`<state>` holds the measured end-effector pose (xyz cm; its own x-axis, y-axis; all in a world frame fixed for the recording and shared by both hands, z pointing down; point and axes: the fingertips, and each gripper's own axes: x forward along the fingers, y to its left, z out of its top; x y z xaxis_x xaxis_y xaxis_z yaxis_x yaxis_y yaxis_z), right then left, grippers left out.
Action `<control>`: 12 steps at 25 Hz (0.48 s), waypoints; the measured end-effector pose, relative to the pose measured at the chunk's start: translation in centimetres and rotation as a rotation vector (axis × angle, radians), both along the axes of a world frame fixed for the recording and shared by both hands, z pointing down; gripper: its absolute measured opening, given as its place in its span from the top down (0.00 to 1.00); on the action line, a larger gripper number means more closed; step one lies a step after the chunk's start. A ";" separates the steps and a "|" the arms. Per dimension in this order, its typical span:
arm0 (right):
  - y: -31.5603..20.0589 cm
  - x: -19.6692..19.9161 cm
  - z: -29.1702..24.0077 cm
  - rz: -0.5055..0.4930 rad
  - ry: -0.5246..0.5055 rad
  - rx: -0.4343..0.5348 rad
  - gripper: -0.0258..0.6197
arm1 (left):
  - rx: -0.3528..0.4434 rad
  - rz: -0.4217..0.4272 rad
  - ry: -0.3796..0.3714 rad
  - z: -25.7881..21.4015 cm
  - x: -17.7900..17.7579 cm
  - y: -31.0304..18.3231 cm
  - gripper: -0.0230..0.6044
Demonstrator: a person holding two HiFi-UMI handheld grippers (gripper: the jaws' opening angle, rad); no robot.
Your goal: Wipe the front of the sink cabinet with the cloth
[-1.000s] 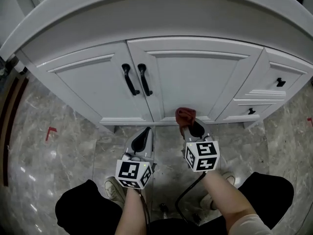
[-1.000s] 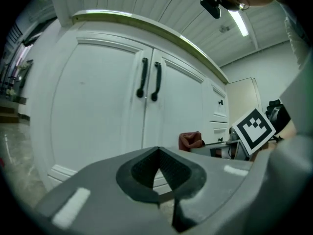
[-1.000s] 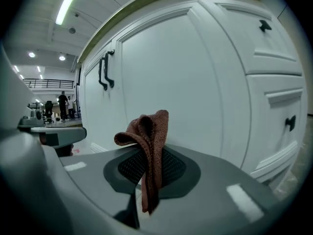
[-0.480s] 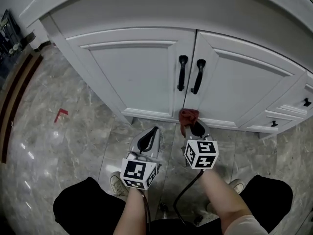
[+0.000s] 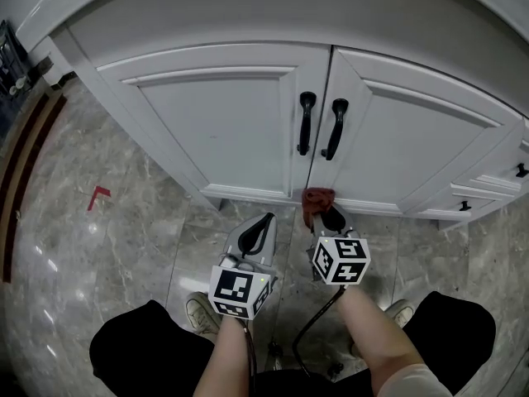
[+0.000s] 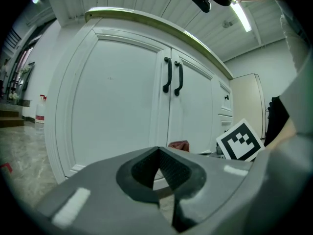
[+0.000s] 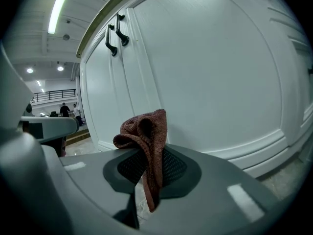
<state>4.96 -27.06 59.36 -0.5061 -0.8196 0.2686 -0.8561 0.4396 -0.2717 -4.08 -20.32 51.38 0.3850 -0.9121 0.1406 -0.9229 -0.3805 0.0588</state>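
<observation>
The white sink cabinet [image 5: 240, 122] has two doors with a pair of black handles [image 5: 321, 126] at the middle. My right gripper [image 5: 325, 213] is shut on a reddish-brown cloth [image 5: 317, 198], which sits at the foot of the doors near the centre seam. In the right gripper view the cloth [image 7: 145, 136] bunches up above the jaws and hangs down between them, close to the door panel [image 7: 205, 72]. My left gripper [image 5: 258, 231] is shut and holds nothing, a little back from the cabinet [image 6: 122, 92] and left of the right one.
Grey marble floor [image 5: 107, 246] spreads left and below. Drawers with black knobs [image 5: 521, 170] sit at the cabinet's right. A red mark [image 5: 97, 195] lies on the floor at left. The person's shoes [image 5: 198, 311] and dark trousers are below the grippers.
The view has swung so the cabinet doors stand further right and nearer. The right gripper with the cloth has shifted from the right door's base to the centre seam.
</observation>
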 end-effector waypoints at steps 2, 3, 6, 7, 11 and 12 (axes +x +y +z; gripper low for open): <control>0.0 0.8 0.2 0.008 0.007 -0.010 0.82 | 0.000 0.014 -0.001 0.0 0.8 -0.2 0.96; 0.0 1.3 0.3 0.013 0.015 -0.012 0.82 | 0.001 0.019 0.000 0.0 1.2 -0.2 0.96; -0.3 3.2 0.5 0.043 0.042 -0.012 0.83 | 0.002 0.026 0.005 -0.1 2.2 -0.5 0.96; -0.4 4.0 0.5 0.056 0.044 -0.016 0.83 | 0.002 0.030 0.005 -0.1 2.6 -0.6 0.96; -0.7 6.4 0.4 0.065 0.081 -0.014 0.83 | -0.004 0.058 -0.005 0.1 4.4 -0.9 0.96; -0.6 7.0 0.4 0.073 0.085 -0.014 0.83 | -0.007 0.061 -0.005 0.2 4.8 -1.0 0.96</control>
<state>11.95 -27.71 59.74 -0.4200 -0.8491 0.3202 -0.9060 0.3719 -0.2021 0.75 -21.30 51.63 0.4389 -0.8860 0.1493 -0.8984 -0.4354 0.0569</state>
